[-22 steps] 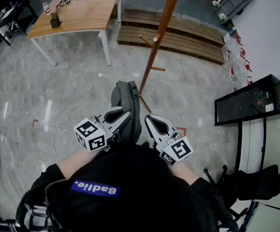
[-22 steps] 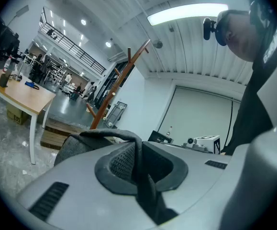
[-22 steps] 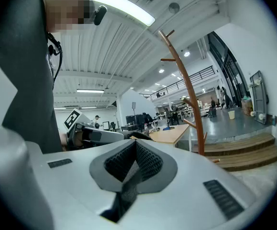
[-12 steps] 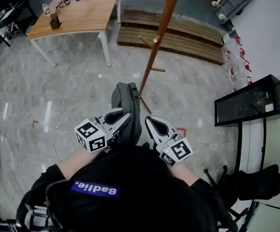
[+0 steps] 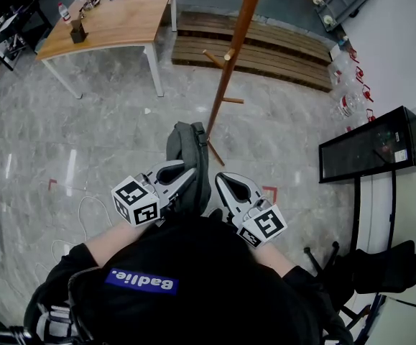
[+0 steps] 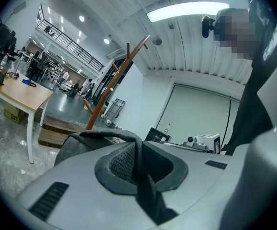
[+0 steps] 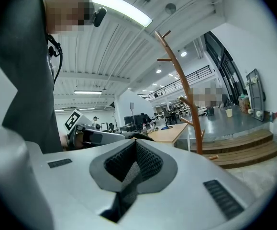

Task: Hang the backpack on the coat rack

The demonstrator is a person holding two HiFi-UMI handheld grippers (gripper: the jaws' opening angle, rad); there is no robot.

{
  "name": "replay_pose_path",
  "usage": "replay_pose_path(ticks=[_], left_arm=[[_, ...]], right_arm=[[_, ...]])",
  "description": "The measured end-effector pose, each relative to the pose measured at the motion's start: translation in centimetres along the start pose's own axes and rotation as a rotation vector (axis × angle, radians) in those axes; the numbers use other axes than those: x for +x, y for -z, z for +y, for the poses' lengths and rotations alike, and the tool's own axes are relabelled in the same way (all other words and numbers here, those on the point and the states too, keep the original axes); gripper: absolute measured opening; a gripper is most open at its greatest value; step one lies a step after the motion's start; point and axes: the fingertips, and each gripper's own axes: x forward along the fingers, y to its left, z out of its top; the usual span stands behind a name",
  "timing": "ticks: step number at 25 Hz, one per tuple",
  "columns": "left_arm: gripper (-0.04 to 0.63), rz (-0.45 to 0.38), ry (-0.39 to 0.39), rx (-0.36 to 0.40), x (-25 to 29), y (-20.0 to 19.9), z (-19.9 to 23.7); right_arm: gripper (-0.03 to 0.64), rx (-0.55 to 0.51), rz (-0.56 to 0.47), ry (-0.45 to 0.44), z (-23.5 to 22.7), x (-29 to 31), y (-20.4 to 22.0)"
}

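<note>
A dark grey backpack [image 5: 186,144] hangs low over the floor in the head view, just in front of the person. My left gripper [image 5: 185,171] is shut on one of its dark straps [image 6: 143,181], and the bag's top [image 6: 88,140] shows just past the jaws. My right gripper [image 5: 222,181], beside the bag on its right, is shut on a grey strap [image 7: 127,183]. The brown wooden coat rack [image 5: 229,70] stands a little beyond the backpack, with its pegs [image 6: 114,83] rising in the left gripper view and its pole [image 7: 186,99] in the right gripper view.
A wooden table [image 5: 114,20] with small items stands at the back left. A low wooden platform [image 5: 265,49] lies behind the rack. A black glass-fronted cabinet [image 5: 369,149] lines the right wall. A white cable [image 5: 85,214] lies on the marble floor.
The head view has shifted very slightly; both grippers and the backpack keep the same pose.
</note>
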Motion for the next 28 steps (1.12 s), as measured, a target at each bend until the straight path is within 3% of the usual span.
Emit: replay_pose_path(ticks=[13,22,28], left_arm=[[0.051,0.05,0.036,0.01,4.7,1.2,-1.1],[0.051,0.047,0.019,0.043,9.4,0.8,-1.5],[0.051,0.069,0.07,0.047,11.9,0.6,-0.5]], right_arm=[[0.008,0.034,-0.008,0.034,-3.4,-2.8,0.2],[0.008,0.052,-0.031,0.036,-7.6,-5.7,-0.4],[0.008,0.067,-0.02,0.066,-9.6,-5.7,-0.4]])
